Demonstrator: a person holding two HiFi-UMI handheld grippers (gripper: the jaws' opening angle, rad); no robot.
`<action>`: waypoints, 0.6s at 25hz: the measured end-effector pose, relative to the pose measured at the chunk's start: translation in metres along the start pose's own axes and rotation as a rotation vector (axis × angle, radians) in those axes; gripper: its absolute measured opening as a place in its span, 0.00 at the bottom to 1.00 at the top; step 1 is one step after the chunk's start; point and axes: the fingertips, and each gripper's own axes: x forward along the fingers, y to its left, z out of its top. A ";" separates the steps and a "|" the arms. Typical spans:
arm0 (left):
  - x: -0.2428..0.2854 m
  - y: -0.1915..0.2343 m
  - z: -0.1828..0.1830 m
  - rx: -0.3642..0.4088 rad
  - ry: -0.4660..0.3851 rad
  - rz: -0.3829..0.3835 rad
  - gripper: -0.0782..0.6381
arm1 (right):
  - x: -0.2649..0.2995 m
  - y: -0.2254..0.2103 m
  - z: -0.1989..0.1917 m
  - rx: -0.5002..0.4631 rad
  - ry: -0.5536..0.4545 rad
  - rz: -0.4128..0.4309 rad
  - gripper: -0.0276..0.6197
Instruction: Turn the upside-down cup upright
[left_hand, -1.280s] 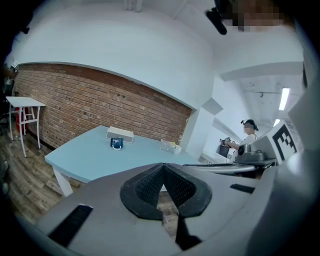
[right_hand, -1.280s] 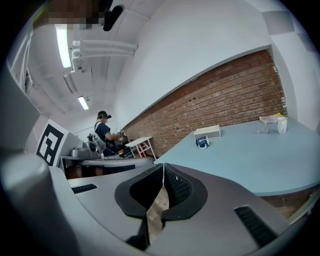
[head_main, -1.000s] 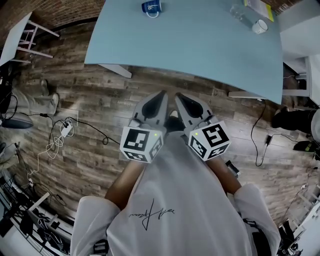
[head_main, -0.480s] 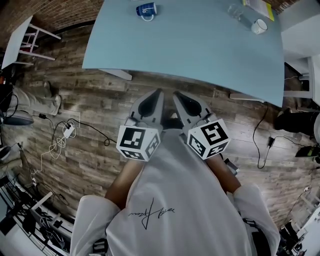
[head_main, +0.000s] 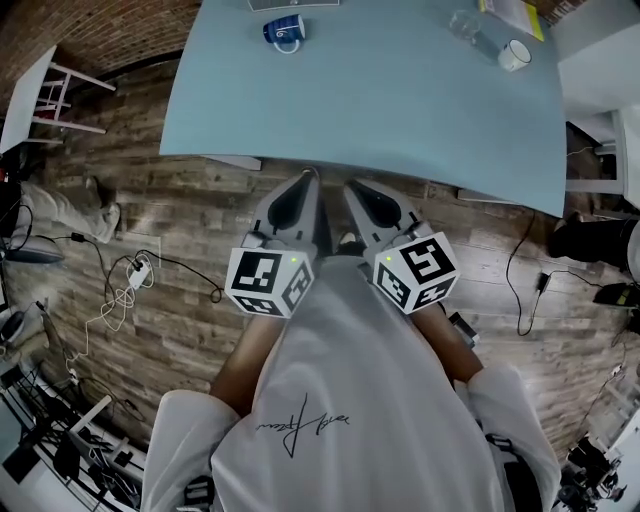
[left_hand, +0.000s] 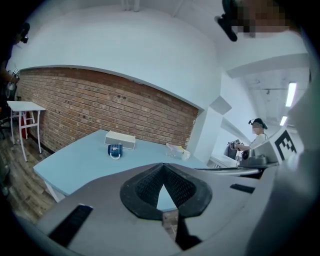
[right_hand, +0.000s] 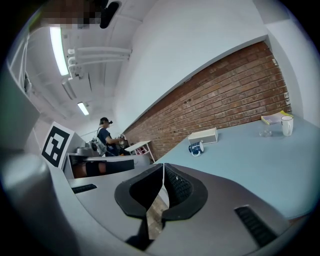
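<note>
While you hold both tools close at your chest, left gripper (head_main: 305, 180) and right gripper (head_main: 354, 188) have jaws pressed together, nothing between them. Step: approach. The table (head_main: 400, 120) edge lies just ahead. The blue cup (head_main: 284, 31) sits far side, beside a white box (left_hand: 120, 139). Next: step in, spread one pair of jaws, reach.

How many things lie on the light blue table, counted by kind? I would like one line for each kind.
Cups: 2 (blue mug, white cup)
Clear container: 1
White box: 1
Yellowish pad: 1
Total: 5
</note>
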 end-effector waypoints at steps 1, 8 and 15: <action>0.005 0.003 0.003 0.000 -0.002 -0.003 0.12 | 0.003 -0.004 0.003 -0.001 -0.002 -0.005 0.08; 0.044 0.016 0.027 -0.026 0.011 -0.080 0.12 | 0.040 -0.022 0.022 -0.001 0.011 -0.027 0.08; 0.070 0.052 0.044 -0.026 0.031 -0.089 0.12 | 0.081 -0.031 0.034 0.025 0.039 -0.018 0.08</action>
